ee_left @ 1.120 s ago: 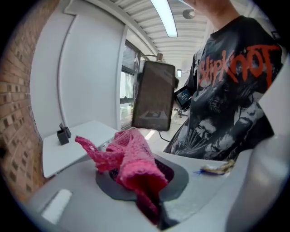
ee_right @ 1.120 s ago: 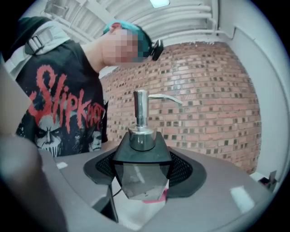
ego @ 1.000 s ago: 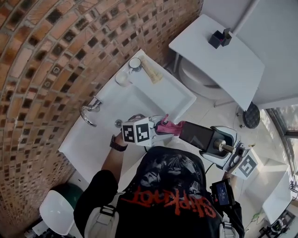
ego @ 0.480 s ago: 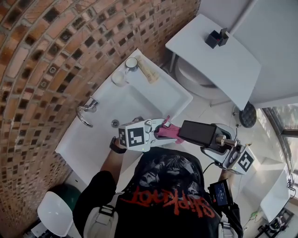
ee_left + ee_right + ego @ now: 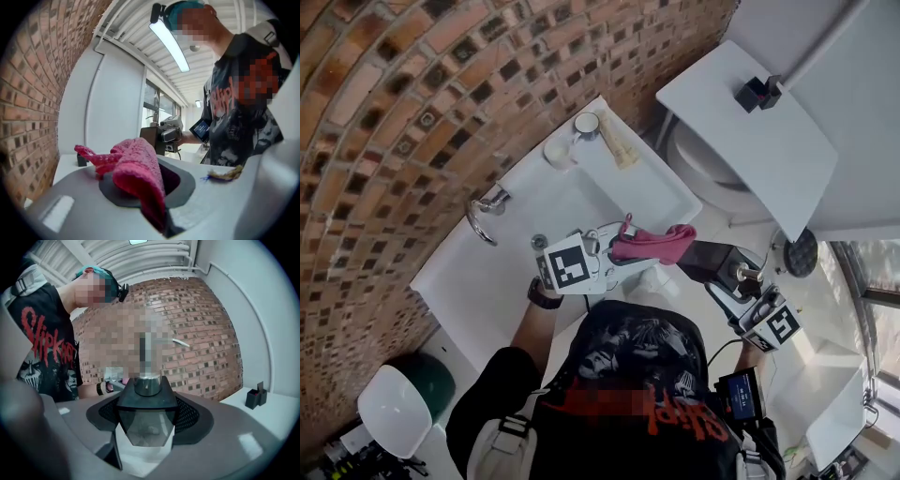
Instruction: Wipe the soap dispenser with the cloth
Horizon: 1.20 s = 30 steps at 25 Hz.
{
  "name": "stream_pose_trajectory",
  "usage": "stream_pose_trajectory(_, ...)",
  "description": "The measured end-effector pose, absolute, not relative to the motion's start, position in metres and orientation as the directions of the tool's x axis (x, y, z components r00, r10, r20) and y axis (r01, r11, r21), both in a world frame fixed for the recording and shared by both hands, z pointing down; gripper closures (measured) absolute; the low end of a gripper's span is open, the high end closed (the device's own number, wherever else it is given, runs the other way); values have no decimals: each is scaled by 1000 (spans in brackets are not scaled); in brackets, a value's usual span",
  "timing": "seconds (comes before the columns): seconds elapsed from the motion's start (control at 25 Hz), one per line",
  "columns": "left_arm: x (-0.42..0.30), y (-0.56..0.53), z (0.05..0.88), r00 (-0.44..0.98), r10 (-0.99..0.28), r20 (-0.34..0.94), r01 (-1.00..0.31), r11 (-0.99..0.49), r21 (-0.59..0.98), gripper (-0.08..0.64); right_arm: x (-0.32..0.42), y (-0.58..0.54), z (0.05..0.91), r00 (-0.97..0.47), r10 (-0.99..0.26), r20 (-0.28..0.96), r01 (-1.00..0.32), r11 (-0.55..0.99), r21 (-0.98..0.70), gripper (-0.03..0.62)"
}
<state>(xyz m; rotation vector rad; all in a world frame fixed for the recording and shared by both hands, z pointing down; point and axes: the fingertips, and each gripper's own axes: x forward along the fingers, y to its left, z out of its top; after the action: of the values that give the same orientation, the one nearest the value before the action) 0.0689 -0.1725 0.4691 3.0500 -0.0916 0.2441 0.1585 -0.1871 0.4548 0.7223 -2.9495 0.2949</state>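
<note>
My left gripper [image 5: 617, 253] is shut on a pink cloth [image 5: 652, 242] over the front rim of the sink; the cloth drapes out past the jaws. In the left gripper view the cloth [image 5: 136, 171] fills the gap between the jaws of the left gripper [image 5: 145, 192]. My right gripper [image 5: 724, 277] is shut on a dark, square soap dispenser [image 5: 711, 262], held on its side with its metal pump toward the gripper. The cloth's free end lies close beside the dispenser; contact cannot be told. The right gripper view shows the dispenser [image 5: 146, 411] clamped in the right gripper [image 5: 146, 430].
A white sink [image 5: 649, 178] with a chrome tap [image 5: 483, 220] runs along the brick wall [image 5: 394, 112]. A cup [image 5: 586, 124] and a tube [image 5: 619, 145] lie on its far corner. A white table [image 5: 741, 131] bears a small black holder [image 5: 757, 94].
The left gripper has risen and the cloth now stretches out toward the dispenser. The right gripper has sunk with the dispenser in it.
</note>
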Motion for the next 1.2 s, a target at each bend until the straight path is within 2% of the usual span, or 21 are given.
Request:
stream_pose_trajectory(0.12, 52, -161, 493, 973, -100, 206, -115, -992, 60, 508, 128, -200, 481, -883, -426, 195, -460, 869, -184, 291)
stream_pose_trajectory(0.32, 8, -162, 522, 950, -260, 172, -287, -945, 157, 508, 90, -230, 534, -838, -414, 357, -494, 853, -170, 291)
stream_pose_trajectory(0.48, -14, -171, 532, 907, -388, 162, -416, -884, 213, 508, 80, -259, 575, -811, -402, 426, -522, 826, -214, 291)
stream_pose_trajectory(0.64, -33, -183, 543, 854, -478, 206, -518, -822, 236, 508, 60, -297, 634, -817, -321, 480, -475, 846, -242, 291)
stream_pose_trajectory(0.84, -38, -206, 540, 781, -591, 205, -623, -708, 332, 508, 29, -346, 713, -794, -203, 573, -367, 912, -185, 291)
stream_pose_trajectory(1.0, -26, -218, 537, 739, -635, 226, -665, -635, 393, 508, 7, -376, 757, -796, -159, 585, -352, 907, -233, 291)
stream_pose_trajectory(1.2, -16, -225, 536, 691, -681, 241, -702, -554, 448, 508, -17, -405, 755, -817, -172, 551, -296, 945, -143, 291)
